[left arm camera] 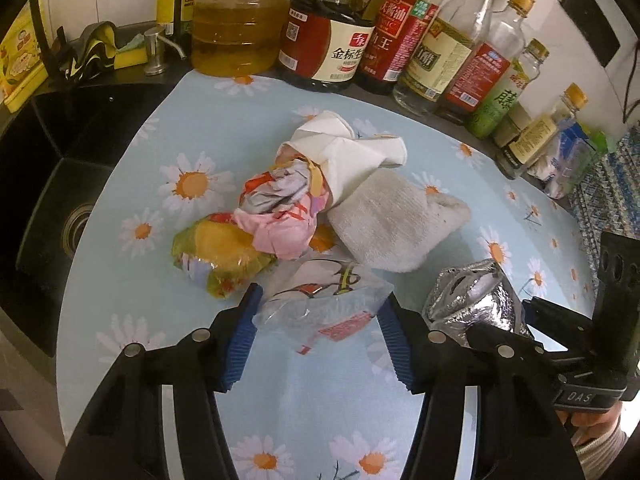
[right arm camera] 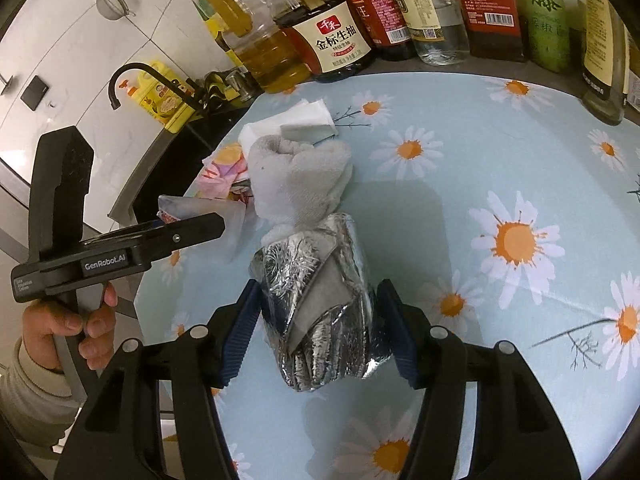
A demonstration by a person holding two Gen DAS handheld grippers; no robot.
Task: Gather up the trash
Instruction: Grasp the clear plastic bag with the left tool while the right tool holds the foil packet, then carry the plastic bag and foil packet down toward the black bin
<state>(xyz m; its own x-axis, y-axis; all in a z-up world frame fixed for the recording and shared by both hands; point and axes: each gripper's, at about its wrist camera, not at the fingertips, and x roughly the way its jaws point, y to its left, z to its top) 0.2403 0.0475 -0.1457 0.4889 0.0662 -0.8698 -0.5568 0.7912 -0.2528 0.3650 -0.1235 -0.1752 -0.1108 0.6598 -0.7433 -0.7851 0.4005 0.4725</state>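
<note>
Foil packet (right arm camera: 320, 316) half-hidden between fingers (right arm camera: 244, 332)

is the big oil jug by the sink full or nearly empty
Partly full: in the left wrist view the oil jug shows yellow oil up to about its shoulder, clear plastic above. Its cap is out of frame.

The dark soy sauce bottle (right arm camera: 324, 20) at twelve o'clock bears a label reading "千禾 金标生抽". At nine o'clock, the left gripper's (right arm camera: 192, 232) body reads "GenRobot.AI". A green bottle (right arm camera: 546, 12) at one o'clock shows "藤".
</note>
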